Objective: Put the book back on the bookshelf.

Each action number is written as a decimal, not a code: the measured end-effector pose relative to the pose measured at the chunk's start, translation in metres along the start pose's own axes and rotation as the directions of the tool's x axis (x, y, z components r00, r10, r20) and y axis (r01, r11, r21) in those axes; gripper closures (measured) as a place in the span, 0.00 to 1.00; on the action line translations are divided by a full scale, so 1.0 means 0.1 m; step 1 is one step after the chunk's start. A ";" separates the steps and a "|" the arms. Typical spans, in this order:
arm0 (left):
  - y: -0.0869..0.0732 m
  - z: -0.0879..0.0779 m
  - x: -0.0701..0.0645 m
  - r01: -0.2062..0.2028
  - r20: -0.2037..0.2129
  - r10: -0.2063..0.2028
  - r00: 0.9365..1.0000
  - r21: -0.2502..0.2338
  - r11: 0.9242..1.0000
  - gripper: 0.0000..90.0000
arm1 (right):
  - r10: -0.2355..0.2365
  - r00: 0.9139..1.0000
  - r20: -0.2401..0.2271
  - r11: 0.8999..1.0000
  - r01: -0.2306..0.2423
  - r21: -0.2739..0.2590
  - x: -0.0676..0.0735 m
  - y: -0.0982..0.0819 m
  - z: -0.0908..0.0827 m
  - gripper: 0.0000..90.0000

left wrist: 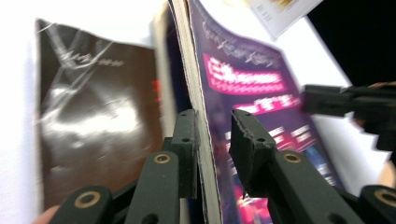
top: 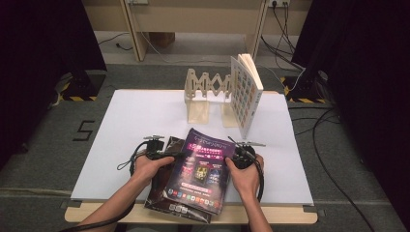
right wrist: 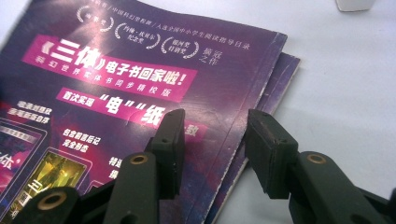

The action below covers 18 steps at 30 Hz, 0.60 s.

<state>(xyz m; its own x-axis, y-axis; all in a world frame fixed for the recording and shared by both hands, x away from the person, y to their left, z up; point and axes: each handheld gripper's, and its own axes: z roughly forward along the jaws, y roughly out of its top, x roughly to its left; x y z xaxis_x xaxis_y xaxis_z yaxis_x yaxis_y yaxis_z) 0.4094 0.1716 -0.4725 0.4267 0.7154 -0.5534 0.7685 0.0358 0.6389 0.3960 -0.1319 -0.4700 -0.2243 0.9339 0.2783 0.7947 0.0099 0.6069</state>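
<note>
Two hand-held grippers meet at a purple magazine (top: 203, 171) lying near the front edge of a white table (top: 125, 121), its left part resting on a dark brown magazine (top: 159, 191). The left gripper (top: 169, 155) straddles the purple magazine's lifted left edge, jaws partly parted, one pad against the page edges and the other just clear. The right gripper (top: 231, 159) hovers with open jaws over the right edge, gripping nothing. Behind stand a wooden rack (top: 205, 89) and an upright book (top: 245, 92).
</note>
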 end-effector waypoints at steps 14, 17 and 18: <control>-0.06 0.08 0.05 0.050 0.052 -0.053 0.997 0.055 0.997 0.93 | 0.032 0.999 -0.021 0.999 -0.031 0.008 -0.09 -0.04 -0.03 0.62; -0.06 0.09 0.01 0.040 0.087 -0.048 0.995 0.101 0.994 0.93 | 0.059 0.998 -0.027 0.998 -0.059 0.012 -0.18 -0.01 -0.03 0.60; -0.08 0.10 0.00 0.039 0.093 -0.049 0.994 0.108 0.993 0.93 | 0.062 0.998 -0.025 0.998 -0.062 0.002 -0.22 0.01 -0.03 0.60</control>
<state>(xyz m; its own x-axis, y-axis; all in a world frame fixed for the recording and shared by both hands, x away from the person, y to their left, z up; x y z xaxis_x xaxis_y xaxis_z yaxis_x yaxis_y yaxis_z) 0.4081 0.1643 -0.4830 0.4310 0.6446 -0.6315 0.8315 -0.0118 0.5554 0.3998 -0.1532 -0.4737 -0.1882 0.9236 0.3341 0.8082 -0.0477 0.5870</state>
